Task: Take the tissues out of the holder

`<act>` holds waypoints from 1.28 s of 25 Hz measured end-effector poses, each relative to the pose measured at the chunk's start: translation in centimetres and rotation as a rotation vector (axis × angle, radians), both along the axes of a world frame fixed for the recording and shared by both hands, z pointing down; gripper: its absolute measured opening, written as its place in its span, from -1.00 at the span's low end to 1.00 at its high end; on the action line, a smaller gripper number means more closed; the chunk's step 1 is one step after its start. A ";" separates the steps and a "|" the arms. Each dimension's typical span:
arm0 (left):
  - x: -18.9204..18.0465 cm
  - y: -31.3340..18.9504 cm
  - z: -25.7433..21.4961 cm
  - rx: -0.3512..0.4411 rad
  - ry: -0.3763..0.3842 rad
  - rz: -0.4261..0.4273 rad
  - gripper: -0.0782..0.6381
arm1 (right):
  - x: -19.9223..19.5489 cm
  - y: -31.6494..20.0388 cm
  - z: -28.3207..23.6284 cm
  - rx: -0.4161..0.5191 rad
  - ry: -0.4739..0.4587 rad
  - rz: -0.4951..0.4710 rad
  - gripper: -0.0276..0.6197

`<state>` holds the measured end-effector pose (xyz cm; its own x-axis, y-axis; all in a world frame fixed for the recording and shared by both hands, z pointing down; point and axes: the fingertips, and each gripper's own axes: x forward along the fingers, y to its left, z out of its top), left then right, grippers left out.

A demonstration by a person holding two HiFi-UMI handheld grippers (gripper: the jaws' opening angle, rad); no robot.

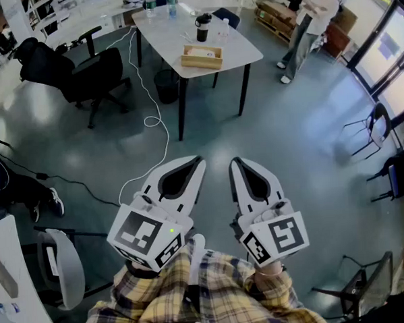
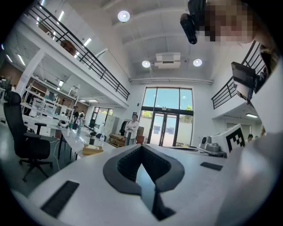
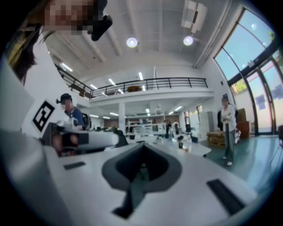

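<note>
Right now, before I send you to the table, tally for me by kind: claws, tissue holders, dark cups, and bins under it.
Claws: 2, left claw and right claw, both shut and empty
Holder: 1
Cup: 1
Bin: 1
Total: 5

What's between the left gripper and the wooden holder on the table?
Head view: bare floor from left gripper to the holder's table; white cable and black bin just left of that line.
</note>
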<state>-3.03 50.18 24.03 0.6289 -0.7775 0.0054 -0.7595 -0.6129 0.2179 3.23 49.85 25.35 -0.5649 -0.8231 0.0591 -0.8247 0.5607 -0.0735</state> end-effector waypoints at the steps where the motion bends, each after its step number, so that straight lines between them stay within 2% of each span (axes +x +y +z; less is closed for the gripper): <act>1: 0.0 -0.1 0.0 0.001 -0.002 0.000 -0.73 | 0.0 -0.1 0.0 0.000 0.000 0.000 -0.88; 13: 0.1 -0.5 0.0 0.008 -0.018 -0.010 -0.73 | -0.1 -0.6 -0.1 0.007 -0.017 -0.025 -0.88; 25: 1.2 -0.6 0.6 0.003 -0.027 -0.040 -0.73 | 1.4 -0.5 0.4 -0.009 -0.038 -0.044 -0.88; 32: 0.5 -3.1 1.5 -0.005 -0.022 -0.056 -0.73 | 0.6 -2.8 1.7 -0.032 -0.032 -0.066 -0.88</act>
